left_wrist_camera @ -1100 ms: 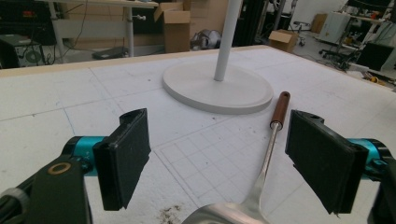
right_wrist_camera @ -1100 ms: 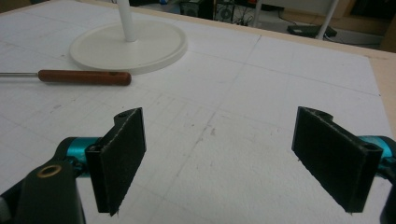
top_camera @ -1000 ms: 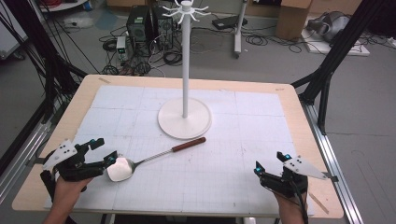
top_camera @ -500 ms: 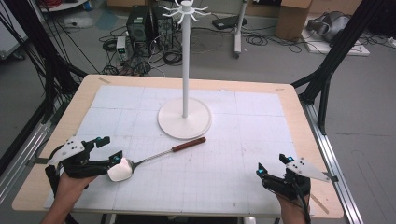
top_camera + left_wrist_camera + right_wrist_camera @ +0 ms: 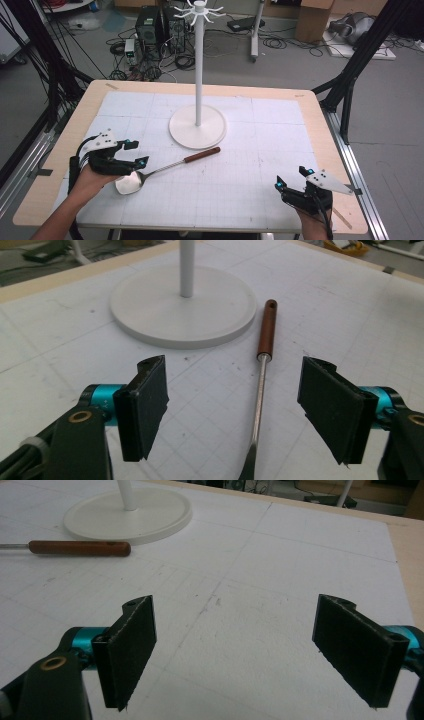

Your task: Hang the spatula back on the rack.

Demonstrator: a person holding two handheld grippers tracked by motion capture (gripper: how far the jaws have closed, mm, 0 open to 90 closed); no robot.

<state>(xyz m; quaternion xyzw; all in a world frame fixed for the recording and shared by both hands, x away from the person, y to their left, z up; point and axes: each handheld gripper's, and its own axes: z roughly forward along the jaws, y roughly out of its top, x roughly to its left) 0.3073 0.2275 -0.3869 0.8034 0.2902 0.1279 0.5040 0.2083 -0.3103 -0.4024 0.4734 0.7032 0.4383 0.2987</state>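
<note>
The spoon is lying flat on the table, wooden handle aimed at the rack base. It's straddled by the left gripper, jaws closing in, nothing pinched yet, probably lining up a pickup. The right gripper is parked spread wide, well apart.

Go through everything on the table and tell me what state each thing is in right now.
Spoon: lying flat on the mat, bowl toward the left claw, brown handle beside the stand's base, not gripped.
Stand: upright on its round base, hooks bare.
Left claw: jaws wide and just closing a little, the spoon's shaft between them, untouched.
Right claw: open, nothing between its jaws.
</note>
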